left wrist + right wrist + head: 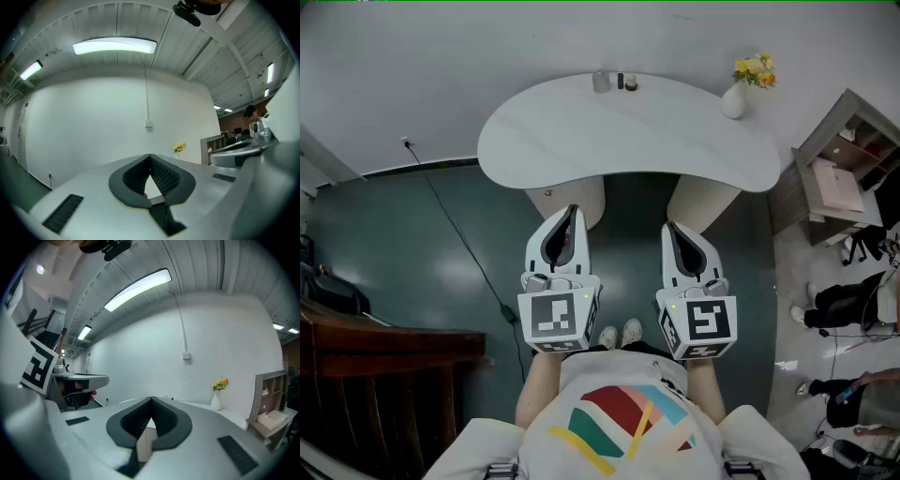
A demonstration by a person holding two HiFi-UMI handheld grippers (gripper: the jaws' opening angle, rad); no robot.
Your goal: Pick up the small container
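The white curved table [581,141] fills the space ahead, and short of its near edge the person holds the left gripper [572,210] and right gripper [669,226] side by side, close to the body. Both point roughly level toward the table with their jaws closed together on nothing. The small container [600,82] stands at the table's far edge, well apart from both grippers, just beside two smaller dark jars [625,82].

Pale grey teardrop-shaped left gripper [572,214] and matching right gripper [671,230] have black ribbed linings, each with a black-and-white marker cube [555,317] at its six o'clock; the person wears a white T-shirt [598,392] striped red, teal and yellow, and white shoes [621,334]
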